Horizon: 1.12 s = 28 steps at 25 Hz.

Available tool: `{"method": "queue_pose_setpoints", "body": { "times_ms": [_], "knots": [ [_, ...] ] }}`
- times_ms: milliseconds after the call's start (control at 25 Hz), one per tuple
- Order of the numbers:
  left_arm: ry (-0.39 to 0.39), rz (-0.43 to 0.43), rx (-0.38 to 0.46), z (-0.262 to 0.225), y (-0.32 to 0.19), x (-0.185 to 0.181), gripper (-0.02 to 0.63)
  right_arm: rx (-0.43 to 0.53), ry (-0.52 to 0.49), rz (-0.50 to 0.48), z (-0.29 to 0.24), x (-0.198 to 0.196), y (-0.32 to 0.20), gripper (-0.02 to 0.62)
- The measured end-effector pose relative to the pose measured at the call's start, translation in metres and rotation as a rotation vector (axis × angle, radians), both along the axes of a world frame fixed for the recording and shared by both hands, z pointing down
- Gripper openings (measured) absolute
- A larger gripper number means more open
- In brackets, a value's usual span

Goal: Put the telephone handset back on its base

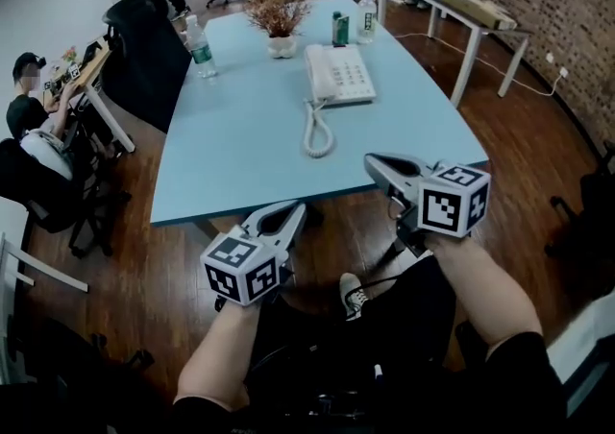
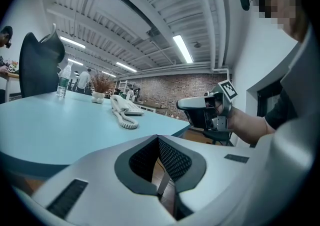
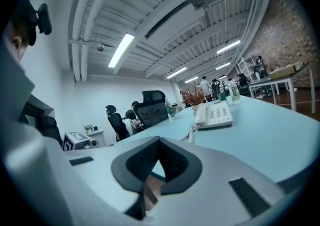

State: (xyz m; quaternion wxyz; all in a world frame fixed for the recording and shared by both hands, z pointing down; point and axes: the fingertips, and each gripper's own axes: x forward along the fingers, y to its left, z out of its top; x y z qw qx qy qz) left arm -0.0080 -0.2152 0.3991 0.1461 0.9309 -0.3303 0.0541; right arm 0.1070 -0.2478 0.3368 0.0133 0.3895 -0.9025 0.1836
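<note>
Here, L gripper [image 1: 292,212] & R gripper [image 1: 372,164] both hover off the table [image 1: 240,144] edge, jaws together, empty; handset [image 1: 315,73] lies on telephone base [image 1: 348,72].

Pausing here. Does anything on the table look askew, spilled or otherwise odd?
Nothing is spilled or tipped. The handset already seems to lie in place on the telephone. Only its coiled cord trails loosely across the table toward the near edge. The water bottle stands upright.

Table top [image 1: 240,144] smooth matt; phone [image 1: 341,72] at 12 white plastic, slight sheen; floor [image 1: 135,259] glossy wood; wall [image 1: 557,0] at 2 rough brick.
</note>
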Motion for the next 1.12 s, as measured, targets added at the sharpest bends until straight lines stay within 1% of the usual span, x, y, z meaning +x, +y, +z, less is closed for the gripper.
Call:
{"method": "queue_pose_setpoints", "body": {
  "times_ms": [120, 240, 320, 440, 640, 840, 1120],
  "knots": [
    [-0.018, 0.013, 0.002, 0.003, 0.005, 0.006, -0.008, -0.032, 0.028, -0.009, 0.032, -0.008, 0.024, 0.014],
    [-0.025, 0.023, 0.005, 0.004, 0.009, 0.011, -0.008, -0.094, 0.045, -0.022, 0.069, -0.015, 0.041, 0.014],
    [-0.025, 0.024, 0.008, 0.003, 0.009, 0.012, -0.008, -0.118, 0.057, -0.041, 0.08, -0.019, 0.047, 0.012],
    [-0.041, 0.027, 0.0, 0.007, 0.011, 0.012, -0.008, -0.122, 0.058, -0.06, 0.083, -0.025, 0.056, 0.014],
    [-0.058, 0.047, -0.015, 0.013, 0.015, 0.018, -0.008, -0.13, 0.105, -0.084, 0.095, -0.032, 0.063, 0.012],
    [-0.091, 0.071, -0.013, 0.015, 0.012, 0.016, -0.008, -0.054, 0.166, -0.056, 0.088, -0.027, 0.056, 0.012],
    [-0.097, 0.074, -0.026, 0.02, 0.011, 0.013, -0.008, -0.088, 0.147, -0.053, 0.095, -0.023, 0.051, 0.012]
  ]
}}
